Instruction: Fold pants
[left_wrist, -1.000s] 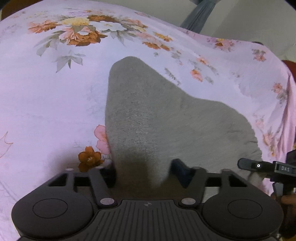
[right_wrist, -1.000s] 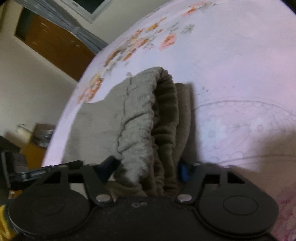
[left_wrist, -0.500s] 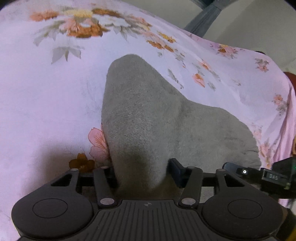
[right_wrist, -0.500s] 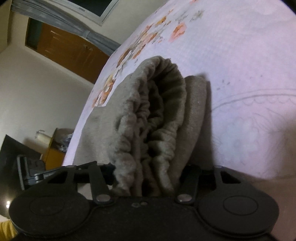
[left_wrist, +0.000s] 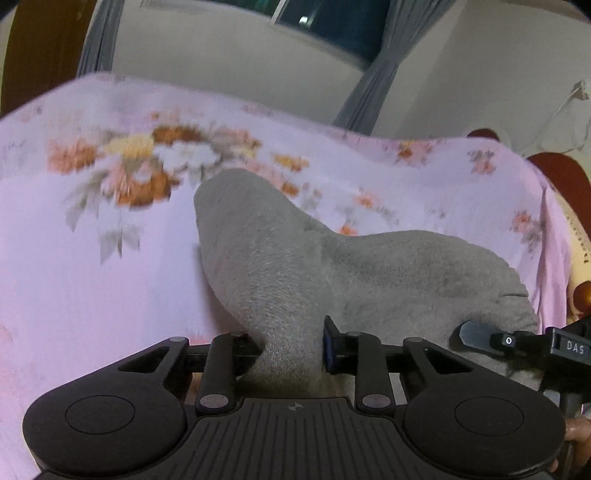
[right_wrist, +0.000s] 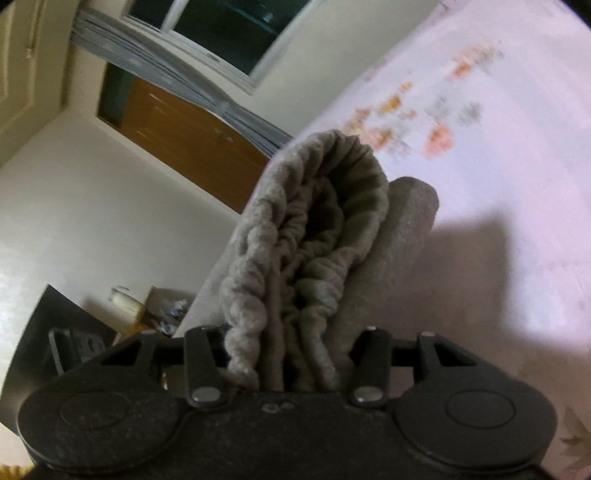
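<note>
Grey fabric fills the nearest part of both wrist views. The left gripper (left_wrist: 290, 343) is clamped on a bunched fold of the grey pants (left_wrist: 280, 280), with cloth pinched between its two fingers (left_wrist: 334, 345) and rising away from them in a taut ridge. The right gripper (right_wrist: 291, 354) is closed on the gathered elastic waistband (right_wrist: 317, 243) of the same pants, whose ruffled edge stands up from between the jaws and curls over in a loop.

Just beyond the left gripper, the pants spread out in two lobes: one runs forward and to the left, and the other bulges toward the right, where the dark tip of the right gripper (left_wrist: 480, 336) meets the cloth. Behind the waistband in the right wrist view, a smoother folded layer of the pants (right_wrist: 410, 225) lies against it.

Beneath and past the garment stretches the bed (left_wrist: 92, 280), covered in a pale pink sheet printed with orange and white flowers (left_wrist: 147, 162); the print looks blurred. The pants cast a shadow on the sheet in the right wrist view.

Farthest off are a cream wall, grey curtains (left_wrist: 373, 85) beside a dark window (left_wrist: 332, 22), and a brown wooden door (right_wrist: 184, 136).
</note>
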